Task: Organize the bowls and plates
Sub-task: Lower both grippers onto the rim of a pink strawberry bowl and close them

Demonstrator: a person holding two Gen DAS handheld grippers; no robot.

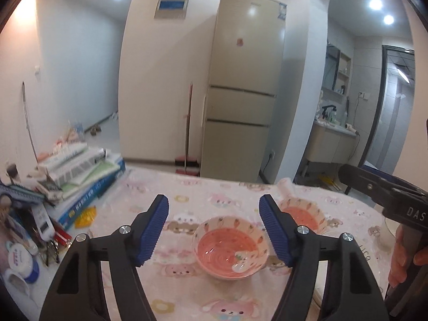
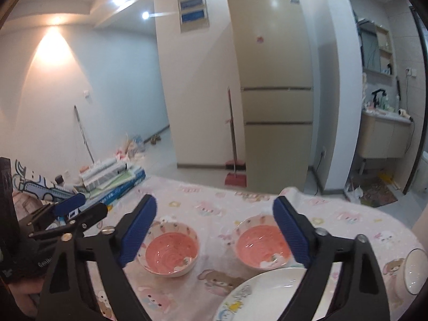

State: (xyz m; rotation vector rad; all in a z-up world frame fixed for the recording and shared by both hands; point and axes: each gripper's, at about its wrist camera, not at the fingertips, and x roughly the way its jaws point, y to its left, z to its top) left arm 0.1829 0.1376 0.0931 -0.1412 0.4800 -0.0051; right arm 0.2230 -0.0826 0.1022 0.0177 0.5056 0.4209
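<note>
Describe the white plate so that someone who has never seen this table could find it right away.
Start at the table with the pink cartoon cloth. Two pink bowls sit mid-table; the white plate lies nearer than the right-hand bowl. It alone is flat and white.

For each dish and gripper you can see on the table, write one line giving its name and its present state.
Left pink bowl: upright, empty, standing alone on the cloth.
Right pink bowl: upright, empty, just beyond the plate.
White plate: flat, right way up, empty.
White bowl: at the right edge, tilted, only partly visible.
Left gripper: open, holding nothing.
Right gripper: open, holding nothing.
</note>
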